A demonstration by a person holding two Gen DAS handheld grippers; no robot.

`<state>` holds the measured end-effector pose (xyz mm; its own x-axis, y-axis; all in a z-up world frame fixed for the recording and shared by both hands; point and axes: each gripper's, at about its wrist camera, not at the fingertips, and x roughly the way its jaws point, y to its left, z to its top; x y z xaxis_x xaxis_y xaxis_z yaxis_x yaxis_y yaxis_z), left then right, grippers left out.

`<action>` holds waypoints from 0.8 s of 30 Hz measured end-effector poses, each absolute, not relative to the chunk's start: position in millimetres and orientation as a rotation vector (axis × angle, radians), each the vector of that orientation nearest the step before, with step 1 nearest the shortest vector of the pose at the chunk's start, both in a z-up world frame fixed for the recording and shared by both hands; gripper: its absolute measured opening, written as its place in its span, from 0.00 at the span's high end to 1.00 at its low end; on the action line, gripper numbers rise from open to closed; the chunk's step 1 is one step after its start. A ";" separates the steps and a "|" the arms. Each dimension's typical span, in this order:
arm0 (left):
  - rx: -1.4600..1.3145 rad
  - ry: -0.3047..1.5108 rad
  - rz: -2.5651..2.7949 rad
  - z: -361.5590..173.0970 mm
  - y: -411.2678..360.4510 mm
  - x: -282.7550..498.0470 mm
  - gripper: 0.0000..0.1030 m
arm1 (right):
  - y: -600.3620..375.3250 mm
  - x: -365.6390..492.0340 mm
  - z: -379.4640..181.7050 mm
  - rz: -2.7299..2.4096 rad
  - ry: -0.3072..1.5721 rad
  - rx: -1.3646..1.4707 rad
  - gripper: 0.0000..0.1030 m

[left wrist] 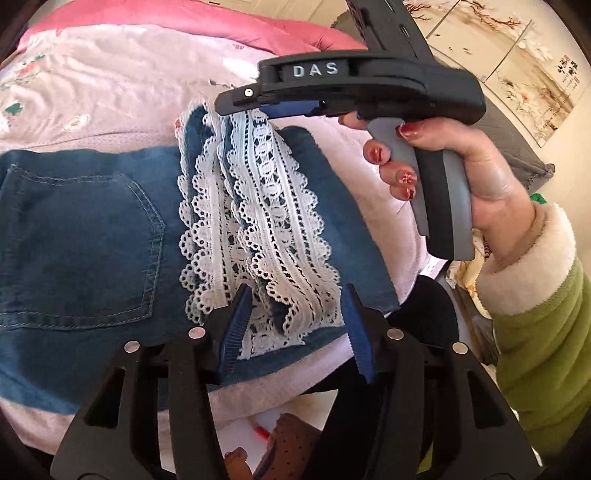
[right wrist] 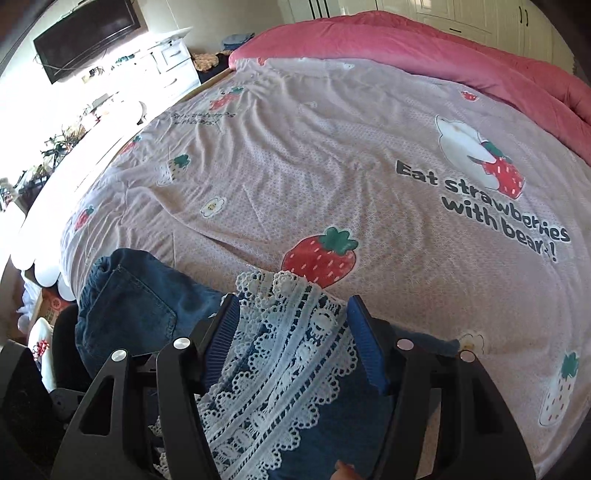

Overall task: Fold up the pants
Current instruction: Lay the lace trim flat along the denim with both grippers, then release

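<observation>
Left wrist view, left to right: the pants [left wrist: 85, 229], blue denim, lie flat on your pink bedsheet [left wrist: 74, 92], back pocket [left wrist: 92, 243] up; their lace-trimmed hems [left wrist: 258, 221] are folded over beside the pocket. Your left gripper [left wrist: 295, 325] hovers over the near lace edge, jaws spread wide, holding nothing. Only this view shows your right gripper [left wrist: 258, 107] from outside, marked "DAS", tips at the far lace edge, and your right hand [left wrist: 461, 166] on its grip.

Right wrist view, left to right: a wall television [right wrist: 88, 33], the pocket, then the lace between wide-apart blue fingers [right wrist: 365, 343]; no pinch. Only here: the sheet's strawberry print [right wrist: 317, 258] and a pink quilt [right wrist: 424, 44] beyond.
</observation>
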<state>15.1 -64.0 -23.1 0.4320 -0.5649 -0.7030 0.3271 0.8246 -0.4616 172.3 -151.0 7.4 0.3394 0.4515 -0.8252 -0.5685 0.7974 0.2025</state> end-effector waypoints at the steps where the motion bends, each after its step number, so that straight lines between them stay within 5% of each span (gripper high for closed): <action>1: -0.264 0.979 -0.557 -25.1 -65.3 15.7 0.67 | -150.3 174.3 4.9 0.661 1.034 -0.132 0.62; 4: -0.248 0.992 -0.542 -32.3 -68.3 18.5 0.83 | -150.8 176.6 -1.7 0.682 1.054 -0.101 0.82; 11: -0.248 0.977 -0.545 -34.4 -59.8 10.5 0.95 | -167.0 161.3 19.0 0.697 0.998 -0.016 0.93; 24: -0.242 0.975 -0.510 -38.0 -47.5 0.9 0.95 | -135.7 160.0 8.9 0.708 1.014 -0.095 0.93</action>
